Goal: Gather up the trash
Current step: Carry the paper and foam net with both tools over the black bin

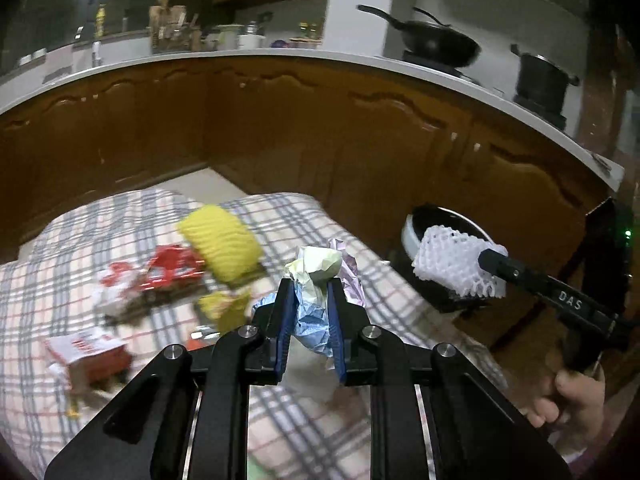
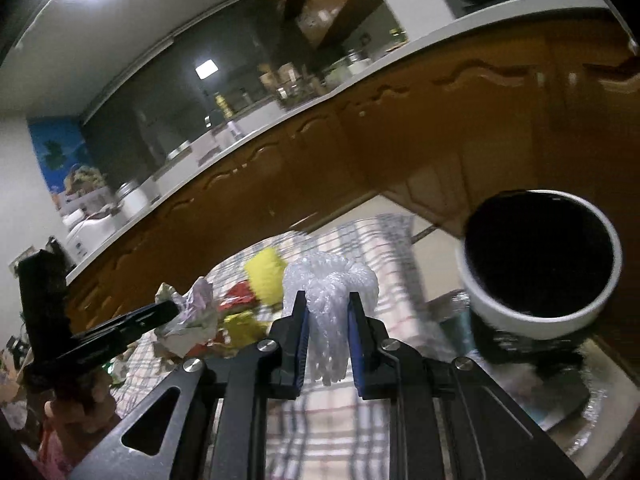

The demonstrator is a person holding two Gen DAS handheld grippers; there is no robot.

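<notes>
My left gripper [image 1: 311, 286] is shut on a wad of crumpled paper [image 1: 316, 268], pale yellow, blue and pink, held above the plaid tablecloth [image 1: 132, 216]. My right gripper [image 2: 328, 300] is shut on a white foam fruit net [image 2: 330, 280], also in the left wrist view [image 1: 452, 260], held just left of the white-rimmed trash bin [image 2: 540, 264] with a dark inside, which also shows in the left wrist view [image 1: 412, 232]. The left gripper and its paper wad [image 2: 192, 312] show at the left of the right wrist view.
On the table lie a yellow foam net [image 1: 220, 240], a red and white wrapper [image 1: 160, 272], a small red and white carton [image 1: 88, 356] and yellow scraps [image 1: 224, 308]. Brown cabinets [image 1: 320, 128] under a white counter stand behind. A wok [image 1: 436, 40] and pot [image 1: 540, 80] sit on the counter.
</notes>
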